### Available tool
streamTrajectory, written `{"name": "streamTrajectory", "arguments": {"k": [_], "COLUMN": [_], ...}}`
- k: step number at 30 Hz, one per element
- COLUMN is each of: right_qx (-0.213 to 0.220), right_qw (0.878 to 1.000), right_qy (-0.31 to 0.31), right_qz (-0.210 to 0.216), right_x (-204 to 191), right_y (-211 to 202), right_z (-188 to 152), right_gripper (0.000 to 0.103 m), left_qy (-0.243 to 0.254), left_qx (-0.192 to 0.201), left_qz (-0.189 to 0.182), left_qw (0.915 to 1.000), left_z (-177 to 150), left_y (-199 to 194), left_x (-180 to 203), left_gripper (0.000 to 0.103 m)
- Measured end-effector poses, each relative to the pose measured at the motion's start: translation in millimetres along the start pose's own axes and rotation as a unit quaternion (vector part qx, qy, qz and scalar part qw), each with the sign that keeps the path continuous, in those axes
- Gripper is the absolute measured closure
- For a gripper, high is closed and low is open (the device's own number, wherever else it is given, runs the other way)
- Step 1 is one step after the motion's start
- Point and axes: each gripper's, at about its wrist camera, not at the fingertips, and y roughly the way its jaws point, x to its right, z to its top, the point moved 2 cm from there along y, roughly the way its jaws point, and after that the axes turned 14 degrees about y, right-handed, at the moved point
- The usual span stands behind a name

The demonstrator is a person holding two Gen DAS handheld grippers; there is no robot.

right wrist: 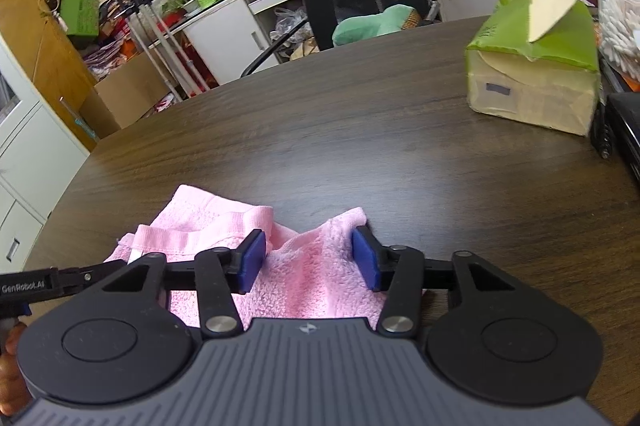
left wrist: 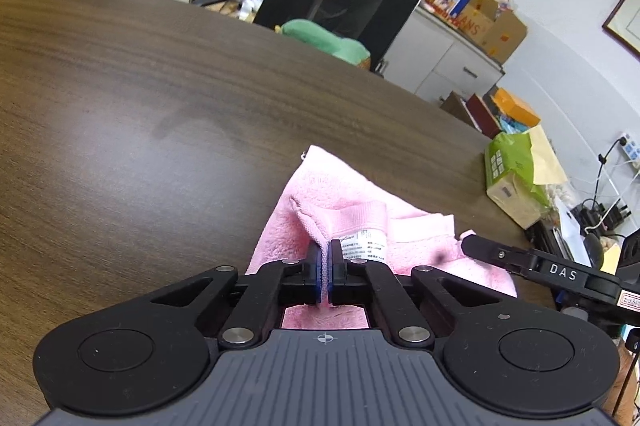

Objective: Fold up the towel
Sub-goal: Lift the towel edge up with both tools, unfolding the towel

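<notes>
At lower centre of the left wrist view, the left gripper (left wrist: 325,268) has its jaws clamped on a raised fold of the pink towel (left wrist: 348,209). At lower centre of the right wrist view, the right gripper (right wrist: 309,260) stands with jaws wide apart, a hump of the towel (right wrist: 316,266) between the pads. The towel lies crumpled on the dark wooden table (right wrist: 380,145); a green tissue pack (right wrist: 532,73) stands well apart at upper right.

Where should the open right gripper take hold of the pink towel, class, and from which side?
Judging by its pose, the raised corner of the pink towel between the right gripper fingers; come from the near edge, since that fold stands up off the table.
</notes>
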Motion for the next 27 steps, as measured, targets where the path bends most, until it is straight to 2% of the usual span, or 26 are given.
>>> {"name": "streamTrajectory", "arguments": {"k": [6,9,10,12,13,14,18,21,24,27], "right_qx": [0.002,0.023,0.033,0.052,0.062,0.071,0.11,0.138,0.166,0.195], "right_qw": [1.0,1.0,0.999,0.998,0.998,0.997,0.993,0.989,0.984,0.978], "right_qy": [0.009,0.005,0.003,0.001,-0.001,-0.002,-0.008,-0.013,-0.017,-0.021], "right_qz": [0.01,0.017,0.02,0.026,0.03,0.033,0.045,0.055,0.064,0.073], "right_x": [2.2,-5.6,-9.0,-15.7,-19.1,-22.4,-35.9,-46.1,-56.2,-66.3], "right_y": [-5.7,-17.8,-22.9,-33.0,-38.1,-43.2,-63.7,-79.1,-94.6,-110.2], "right_z": [2.3,4.2,5.0,6.6,7.4,8.2,11.4,13.7,16.1,18.4], "right_gripper": [0.054,0.055,0.059,0.077,0.092,0.095,0.096,0.096,0.096,0.096], "left_qy": [-0.012,-0.007,-0.005,-0.002,0.001,0.004,0.008,-0.017,-0.052,-0.073], "left_qx": [0.052,0.061,0.061,0.054,0.049,0.043,0.032,0.029,0.04,0.066], "left_qz": [-0.037,-0.05,-0.054,-0.058,-0.059,-0.061,-0.057,-0.05,-0.045,-0.037], "left_qw": [0.9979,0.9968,0.9967,0.9969,0.997,0.9972,0.9978,0.9982,0.9969,0.9945], "left_z": [3.6,3.3,2.7,-0.7,-2.8,-5.0,-9.6,-7.6,0.2,27.6], "left_y": [-31.2,-41.9,-43.6,-44.6,-43.4,-42.2,-36.2,-34.4,-39.5,-49.4], "left_x": [0.6,5.3,7.5,11.7,14.0,16.2,18.9,8.5,-5.8,-14.1], "left_gripper": [0.102,0.102,0.102,0.102,0.102,0.102,0.102,0.102,0.102,0.102]}}
